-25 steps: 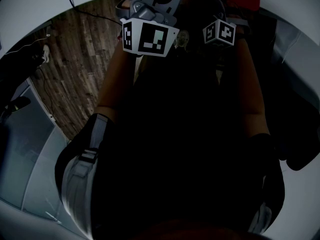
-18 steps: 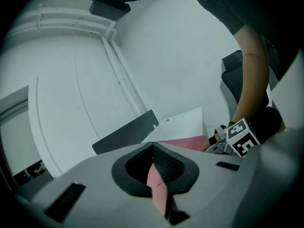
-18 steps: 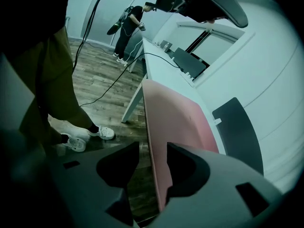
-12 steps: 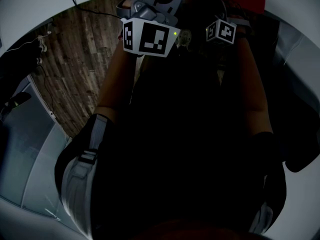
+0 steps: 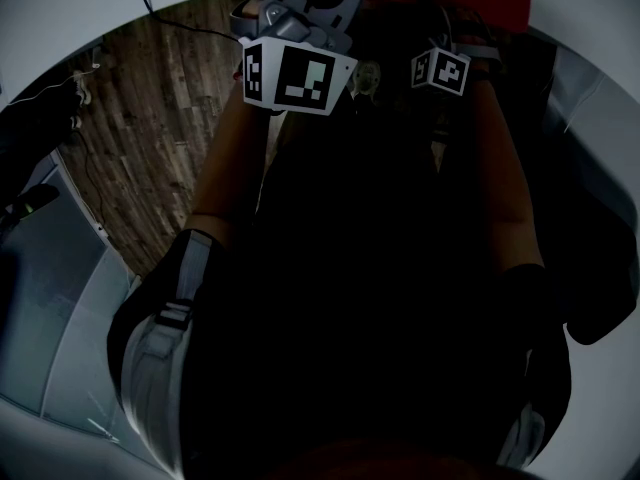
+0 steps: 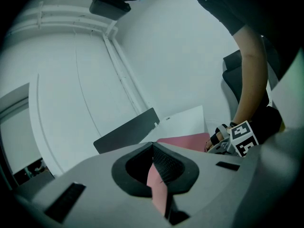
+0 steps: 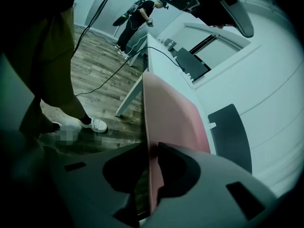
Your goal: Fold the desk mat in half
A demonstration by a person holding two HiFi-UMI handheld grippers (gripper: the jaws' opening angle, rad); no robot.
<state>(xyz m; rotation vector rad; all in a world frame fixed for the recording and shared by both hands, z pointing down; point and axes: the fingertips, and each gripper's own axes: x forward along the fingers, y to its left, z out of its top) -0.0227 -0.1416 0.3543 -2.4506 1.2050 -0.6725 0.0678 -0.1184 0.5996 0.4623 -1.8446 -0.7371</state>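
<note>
Lying pinched between left fingers (image 6: 165,165): desk mat (image 6: 156,191).

The desk mat (image 7: 173,113) lies along the table's (image 7: 202,91) edge, next to the floor (image 7: 102,75). Both tools have its near edge between their jaws, the left tool (image 6: 156,167) toward one end and the right tool (image 7: 152,148), whose jaws have just closed in, toward the other. A pad (image 7: 231,137) lies on the table behind the mat, further from that edge. A shoe (image 7: 92,124) stands on the floor beside the table, and a person (image 7: 137,18) stands beyond its far end.
</note>
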